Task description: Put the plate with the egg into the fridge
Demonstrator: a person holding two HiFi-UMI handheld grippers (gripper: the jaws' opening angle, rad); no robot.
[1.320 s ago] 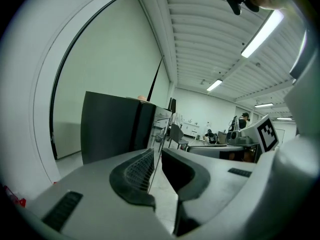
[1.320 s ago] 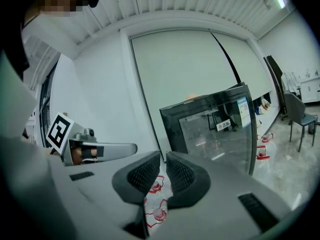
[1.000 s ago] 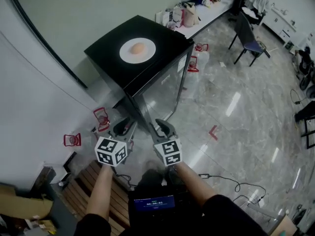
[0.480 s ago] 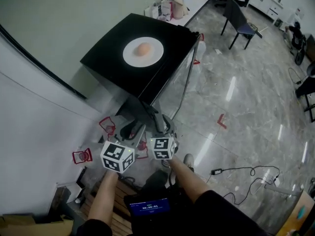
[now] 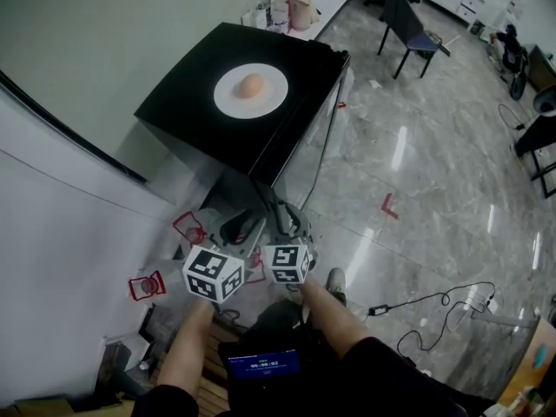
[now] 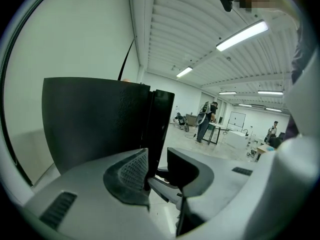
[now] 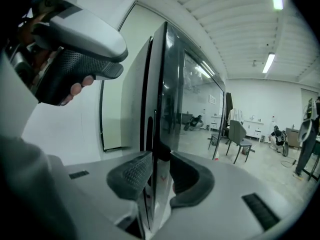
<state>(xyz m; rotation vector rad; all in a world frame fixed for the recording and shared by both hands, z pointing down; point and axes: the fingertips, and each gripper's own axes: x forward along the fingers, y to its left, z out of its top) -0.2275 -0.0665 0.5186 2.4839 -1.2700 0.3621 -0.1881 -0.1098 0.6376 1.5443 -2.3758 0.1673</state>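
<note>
Currently the plate (image 5: pixel 228 95) with the egg (image 5: pixel 252 86) is seen on top of the black fridge (image 5: pixel 182 115), at about twelve o'clock from both grippers in the head view. The fridge door (image 5: pixel 317 159) is met at its edge by both tools, at the fridge's six o'clock. The right gripper (image 7: pixel 161 176) has just been closing, and its pads (image 7: pixel 132 174) are pressed on the door's edge. At its nine o'clock, the left gripper (image 6: pixel 157 170) is held slightly apart. The same edge stands between its jaws, against one pad only, so nothing is clamped.
</note>
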